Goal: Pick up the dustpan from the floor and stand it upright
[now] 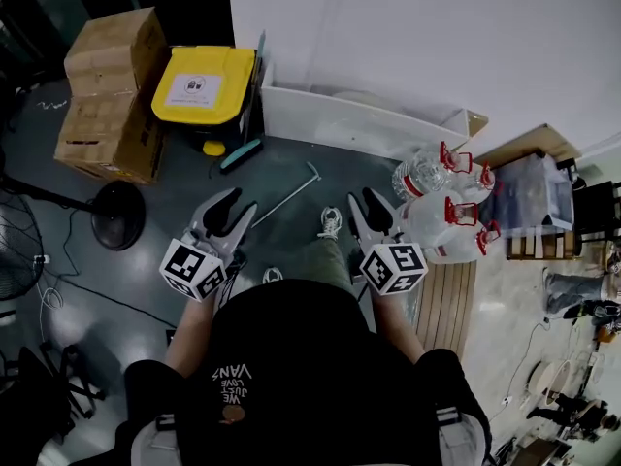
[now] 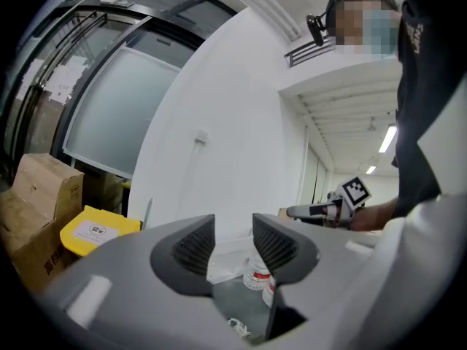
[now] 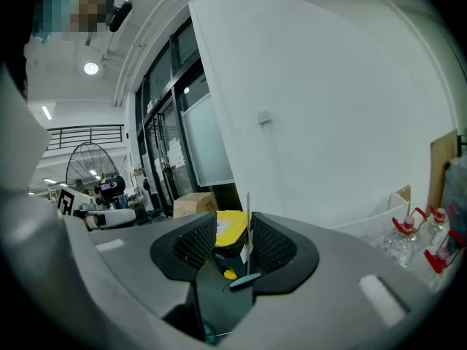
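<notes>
The dustpan [image 1: 240,155] stands on its teal pan against the yellow-lidded bin [image 1: 202,85], with its thin handle rising along the bin's side. In the right gripper view the dustpan [image 3: 245,279] shows between the jaws but far off, its handle upright in front of the bin [image 3: 228,228]. My left gripper [image 1: 238,204] and right gripper [image 1: 361,202] hang above the grey floor, well short of the dustpan. Both are open with nothing between the pads. The left gripper [image 2: 233,233] points at the white wall, and the right gripper [image 3: 233,233] points at the bin.
Stacked cardboard boxes [image 1: 112,95] sit left of the bin. A thin metal rod [image 1: 286,194] lies on the floor ahead. A fan base [image 1: 118,214] stands at left, large water bottles [image 1: 437,202] at right, and a low white trough [image 1: 359,124] along the wall.
</notes>
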{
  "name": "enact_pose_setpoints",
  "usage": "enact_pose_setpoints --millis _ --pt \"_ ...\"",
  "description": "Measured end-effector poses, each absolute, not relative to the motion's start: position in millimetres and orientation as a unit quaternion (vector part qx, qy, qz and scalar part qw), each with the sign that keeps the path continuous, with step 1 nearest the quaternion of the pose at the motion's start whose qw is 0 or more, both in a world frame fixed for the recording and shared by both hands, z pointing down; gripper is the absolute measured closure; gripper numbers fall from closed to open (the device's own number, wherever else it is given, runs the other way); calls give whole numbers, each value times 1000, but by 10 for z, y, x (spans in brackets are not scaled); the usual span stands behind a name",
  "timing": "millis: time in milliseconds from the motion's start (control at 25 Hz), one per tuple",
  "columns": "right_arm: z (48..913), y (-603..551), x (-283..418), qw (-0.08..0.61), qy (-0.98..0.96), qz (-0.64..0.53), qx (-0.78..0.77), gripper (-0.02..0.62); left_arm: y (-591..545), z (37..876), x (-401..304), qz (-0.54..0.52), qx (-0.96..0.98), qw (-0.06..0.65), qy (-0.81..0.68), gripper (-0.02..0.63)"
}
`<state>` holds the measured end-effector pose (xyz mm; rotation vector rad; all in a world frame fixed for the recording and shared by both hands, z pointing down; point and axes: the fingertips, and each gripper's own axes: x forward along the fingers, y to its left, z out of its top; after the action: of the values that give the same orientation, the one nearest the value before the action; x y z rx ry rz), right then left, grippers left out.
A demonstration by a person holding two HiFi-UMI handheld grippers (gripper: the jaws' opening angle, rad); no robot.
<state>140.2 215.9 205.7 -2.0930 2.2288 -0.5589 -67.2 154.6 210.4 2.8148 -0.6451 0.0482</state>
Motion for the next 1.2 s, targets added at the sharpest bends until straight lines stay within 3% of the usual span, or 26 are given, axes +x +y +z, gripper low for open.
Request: enact_pose_setpoints --millis 760,1200 --pt "2764 221 2282 -73 792 -255 -550 465 218 2435 -243 36 901 154 -404 437" --pt "3618 -477 2304 -146 812 -296 -481 466 -156 3138 -45 58 862 202 -462 437"
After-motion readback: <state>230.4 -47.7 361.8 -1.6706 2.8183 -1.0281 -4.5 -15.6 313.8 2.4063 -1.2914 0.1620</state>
